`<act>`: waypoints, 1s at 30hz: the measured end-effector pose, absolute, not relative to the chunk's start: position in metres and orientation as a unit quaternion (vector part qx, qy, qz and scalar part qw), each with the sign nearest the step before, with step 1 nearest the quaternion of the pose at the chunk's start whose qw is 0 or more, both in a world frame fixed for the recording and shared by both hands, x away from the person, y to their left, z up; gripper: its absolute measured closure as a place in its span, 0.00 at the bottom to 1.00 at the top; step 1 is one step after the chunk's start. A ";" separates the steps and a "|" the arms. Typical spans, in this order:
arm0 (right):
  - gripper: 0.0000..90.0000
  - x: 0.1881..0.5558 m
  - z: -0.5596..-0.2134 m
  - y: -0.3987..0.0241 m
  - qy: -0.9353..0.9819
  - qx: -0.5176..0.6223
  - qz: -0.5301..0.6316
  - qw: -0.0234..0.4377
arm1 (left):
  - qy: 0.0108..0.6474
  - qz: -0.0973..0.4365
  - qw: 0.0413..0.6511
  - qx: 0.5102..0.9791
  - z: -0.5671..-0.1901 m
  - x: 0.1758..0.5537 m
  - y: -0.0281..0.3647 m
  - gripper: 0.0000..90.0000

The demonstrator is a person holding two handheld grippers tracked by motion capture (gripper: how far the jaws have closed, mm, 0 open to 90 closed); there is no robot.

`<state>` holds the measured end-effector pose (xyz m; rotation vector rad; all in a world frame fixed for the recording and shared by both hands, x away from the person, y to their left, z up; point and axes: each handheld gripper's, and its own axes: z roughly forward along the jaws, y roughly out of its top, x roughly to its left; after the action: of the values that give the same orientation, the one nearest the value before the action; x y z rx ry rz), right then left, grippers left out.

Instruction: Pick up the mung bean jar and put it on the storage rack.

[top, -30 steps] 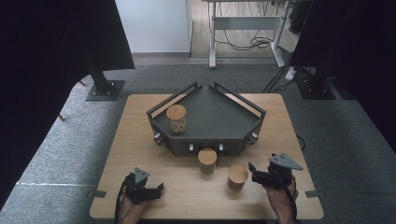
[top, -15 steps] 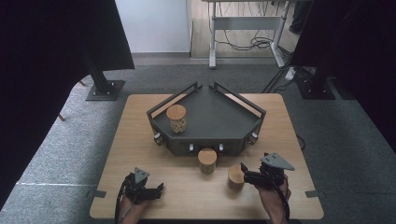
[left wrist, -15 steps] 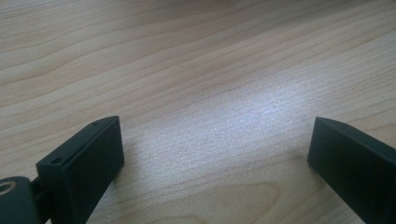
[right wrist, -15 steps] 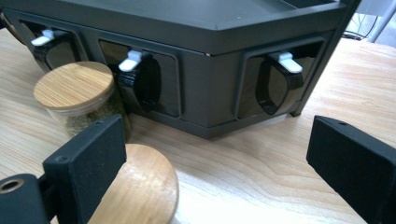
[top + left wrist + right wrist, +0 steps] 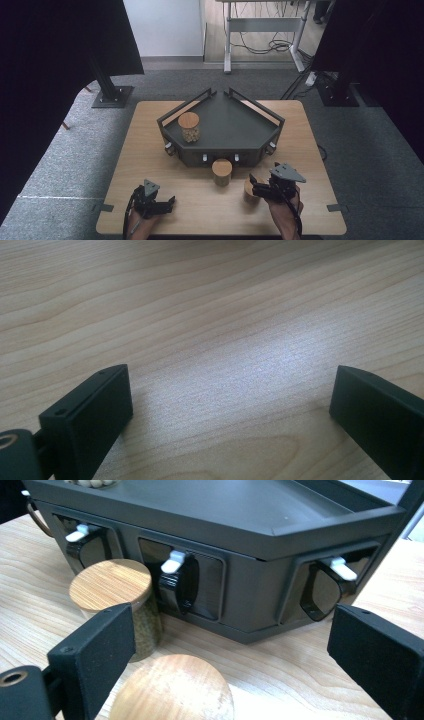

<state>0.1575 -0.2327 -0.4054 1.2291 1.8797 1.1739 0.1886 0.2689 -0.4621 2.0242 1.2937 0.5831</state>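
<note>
Right gripper view looks past the right gripper (image 5: 230, 665), whose fingers (image 5: 95, 655) stand wide apart and grip nothing, onto the small round jar with a pale wooden lid (image 5: 172, 690). It stands upright on the light wooden worktop (image 5: 300, 680), low between the fingers and nearer the left one, not yet touched. A second jar with a bamboo lid (image 5: 111, 583) stands beyond that finger, against the dark grey angular tray (image 5: 260, 515). In the high view the right gripper (image 5: 260, 190) sits just beside the jar (image 5: 248, 190), while the left gripper (image 5: 167, 204), fingers also spread and empty, rests well apart. The right hand is plainly nearer; the fingers would need to lower around the jar's upright axis.
</note>
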 end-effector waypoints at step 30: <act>0.05 0.163 -0.411 -0.213 0.708 0.440 0.486 0.262 | 0.495 0.223 0.329 0.772 -0.462 0.188 0.269 0.04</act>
<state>0.1630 -0.2129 -0.4106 1.1899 1.9157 1.3160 0.1883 0.2685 -0.4623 2.0215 1.2962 0.5845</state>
